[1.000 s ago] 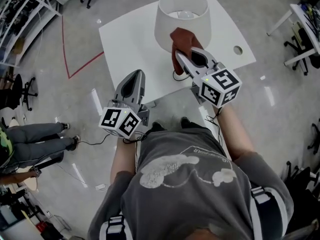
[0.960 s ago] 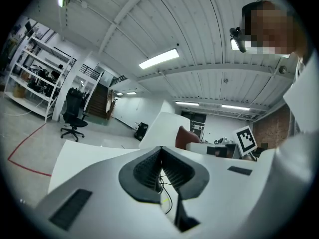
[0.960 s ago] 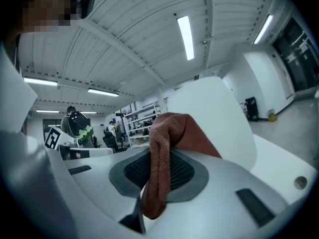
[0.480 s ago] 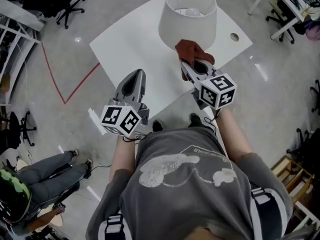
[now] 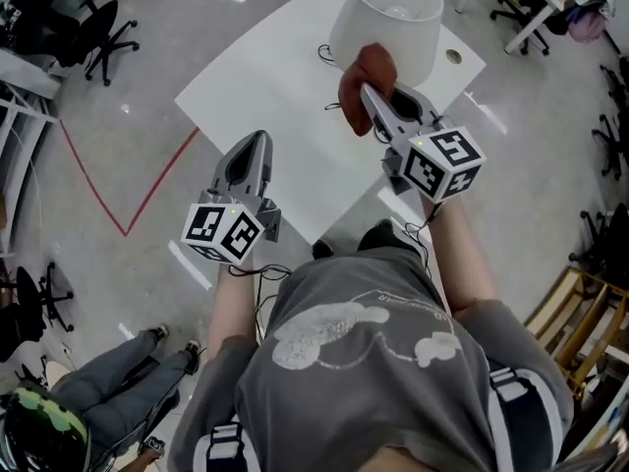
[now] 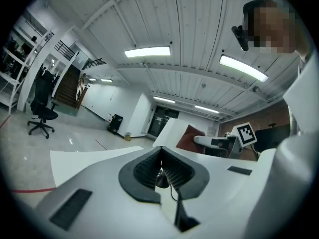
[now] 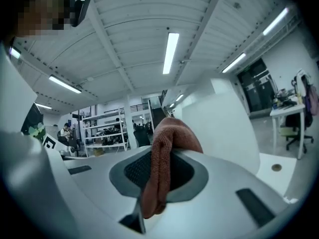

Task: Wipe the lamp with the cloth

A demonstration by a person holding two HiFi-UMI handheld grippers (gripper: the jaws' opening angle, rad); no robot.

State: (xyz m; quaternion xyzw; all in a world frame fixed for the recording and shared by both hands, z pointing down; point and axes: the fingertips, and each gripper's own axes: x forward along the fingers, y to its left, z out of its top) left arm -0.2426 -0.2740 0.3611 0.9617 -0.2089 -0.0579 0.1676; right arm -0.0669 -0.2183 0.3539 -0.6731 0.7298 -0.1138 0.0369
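The wiping looks under way and not finished, though nothing shows how much of the shade has been covered; the right tongs (image 5: 368,94) pinch a folded rust-brown cloth (image 5: 358,79) and hold it at the near side of the white lamp (image 5: 391,18), low on the shade; whether the cloth touches the shade or is just beside it is hard to tell; the far and right sides of the shade appear left to do; the lamp stands at the far right of the white bench (image 5: 256,87); the left tongs (image 5: 256,144) are pressed together on nothing, over the near edge of the bench, well apart from the lamp; a dark cord (image 5: 323,53) lies left of the lamp and could catch the cloth; a round hole (image 5: 453,56) sits to its right; an office chair (image 5: 98,37) and a red line (image 5: 147,190) are on the floor at left
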